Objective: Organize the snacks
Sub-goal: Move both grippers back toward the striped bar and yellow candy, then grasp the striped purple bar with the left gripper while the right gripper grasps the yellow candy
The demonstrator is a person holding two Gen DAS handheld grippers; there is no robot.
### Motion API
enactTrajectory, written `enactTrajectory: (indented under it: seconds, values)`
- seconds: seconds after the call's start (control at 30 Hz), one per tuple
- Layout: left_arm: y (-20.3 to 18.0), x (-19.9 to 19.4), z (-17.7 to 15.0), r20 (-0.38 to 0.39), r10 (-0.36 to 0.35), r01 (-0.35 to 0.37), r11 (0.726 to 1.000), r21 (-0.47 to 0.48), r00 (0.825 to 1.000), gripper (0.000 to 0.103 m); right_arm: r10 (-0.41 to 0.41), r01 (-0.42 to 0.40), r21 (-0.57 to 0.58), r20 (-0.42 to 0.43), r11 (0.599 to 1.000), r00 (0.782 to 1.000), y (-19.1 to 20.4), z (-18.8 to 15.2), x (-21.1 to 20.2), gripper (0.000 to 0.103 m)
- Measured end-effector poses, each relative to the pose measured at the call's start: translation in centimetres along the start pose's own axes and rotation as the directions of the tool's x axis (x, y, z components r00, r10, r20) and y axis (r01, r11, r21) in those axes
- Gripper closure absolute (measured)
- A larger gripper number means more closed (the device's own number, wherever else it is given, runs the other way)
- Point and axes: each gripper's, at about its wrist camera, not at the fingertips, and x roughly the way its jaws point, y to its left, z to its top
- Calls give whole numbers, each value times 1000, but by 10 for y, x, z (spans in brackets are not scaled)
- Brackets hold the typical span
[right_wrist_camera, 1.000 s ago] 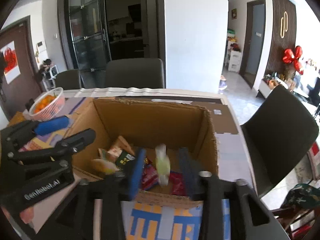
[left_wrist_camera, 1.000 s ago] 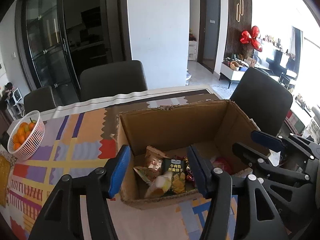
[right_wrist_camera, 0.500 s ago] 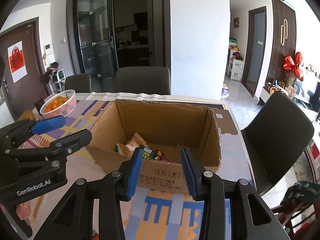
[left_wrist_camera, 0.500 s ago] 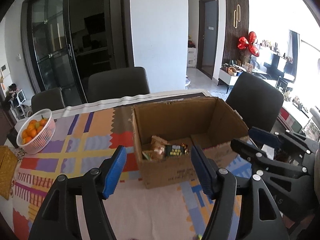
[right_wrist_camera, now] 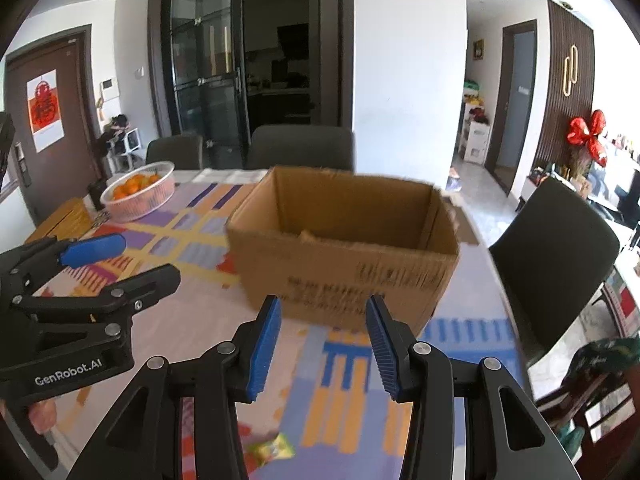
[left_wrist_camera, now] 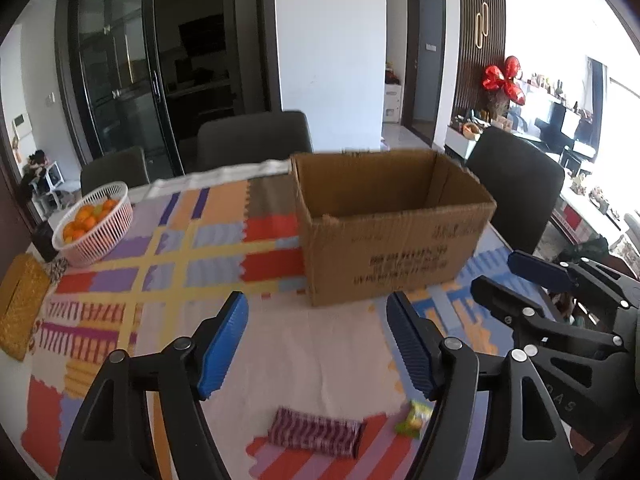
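Both claws have just been opening and hold nothing: left claw (left_wrist_camera: pixel 316 344) wide, right claw (right_wrist_camera: pixel 323 346) narrower. Cardboard box (left_wrist_camera: pixel 394 236) at twelve o'clock, green snack packet (left_wrist_camera: pixel 412 424) at six on the worktop (left_wrist_camera: pixel 192 264).

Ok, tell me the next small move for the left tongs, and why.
Probably lower the left tongs onto the striped packet lying on the tablecloth just below them. Both tongs are open and empty, the right tongs too, and that packet still lies outside the cardboard box.
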Motion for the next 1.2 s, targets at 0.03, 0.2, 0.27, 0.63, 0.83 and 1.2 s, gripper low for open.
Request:
enactTrajectory:
  seconds: [0.03, 0.2, 0.27, 0.63, 0.83, 1.2]
  values:
    - [1, 0, -6, -8, 3, -3, 1000, -2, 1000, 32, 5, -5, -1, -8, 1000, 1000, 3, -5, 1, 58]
    - [10, 6, -34, -65, 9, -13, 999, -49, 998, 31, 30, -30, 2, -79, 1000, 996, 13, -32, 8, 58]
    - [12, 10, -43, -89, 5, -12, 997, -74, 996, 30, 39, -38, 5, -110, 999, 993, 16, -44, 12, 58]
    - [15, 39, -99, -204, -59, 57, 998, -13, 977, 13, 65, -66, 5, -265, 998, 962, 31, -93, 47, 58]
    - [16, 55, -117, -263, -92, 113, 991, 65, 960, 9, 62, -67, -4, -346, 998, 936, 37, -113, 63, 58]
    - [4, 92, -127, -355, -128, 193, 969, 154, 926, 5, 59, -71, -16, -405, 997, 912, 41, -125, 79, 54]
